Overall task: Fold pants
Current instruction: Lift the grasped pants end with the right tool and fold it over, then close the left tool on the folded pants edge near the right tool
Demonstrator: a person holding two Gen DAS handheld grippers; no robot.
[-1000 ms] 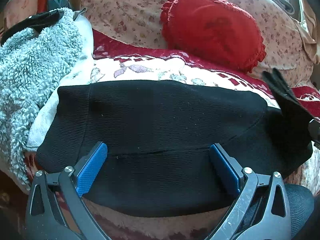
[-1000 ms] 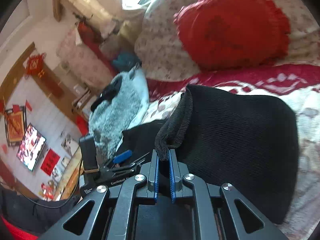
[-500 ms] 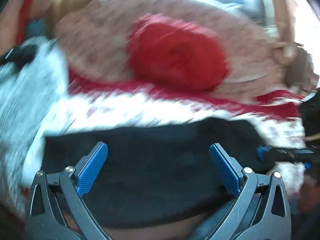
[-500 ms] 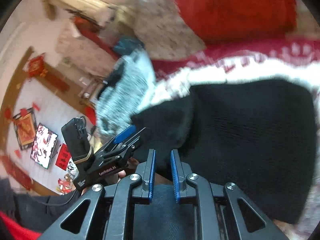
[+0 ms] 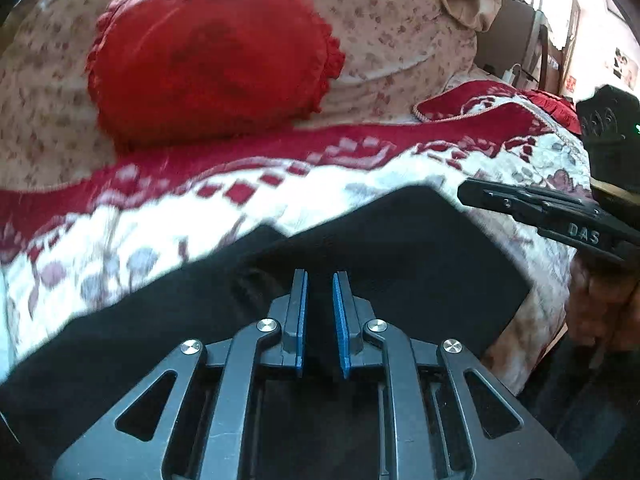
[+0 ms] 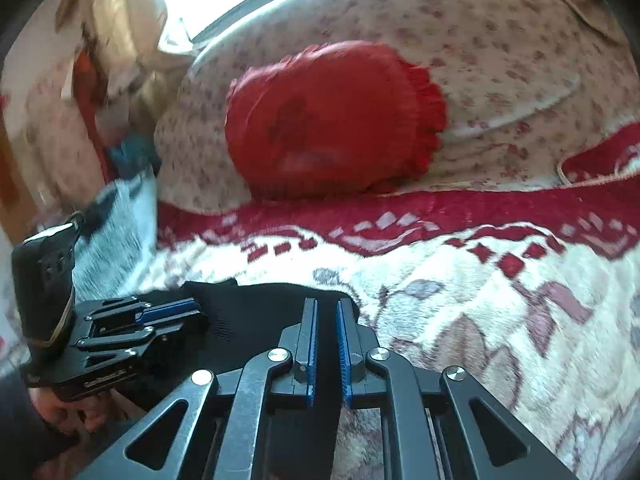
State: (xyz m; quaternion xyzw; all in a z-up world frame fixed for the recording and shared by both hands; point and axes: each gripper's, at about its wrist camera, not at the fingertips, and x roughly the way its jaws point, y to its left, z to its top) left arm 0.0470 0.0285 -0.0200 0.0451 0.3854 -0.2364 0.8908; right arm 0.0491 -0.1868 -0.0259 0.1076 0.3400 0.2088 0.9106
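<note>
Left wrist view: "DAS" marks right gripper [image 5: 472, 196]; left gripper [image 5: 320, 312], just closing, pinches black pants [image 5: 420, 256].

A red ruffled cushion [image 5: 208, 60] is seen well beyond the jaws, leaned against a large floral-print pillow [image 5: 400, 28] that fills the background. Ahead of the jaws, a red and white patterned blanket [image 6: 460, 280] is spread over the bed. In the right wrist view, a grey fleecy garment [image 6: 116, 232] is found far to the left of the jaws, blurred.
</note>
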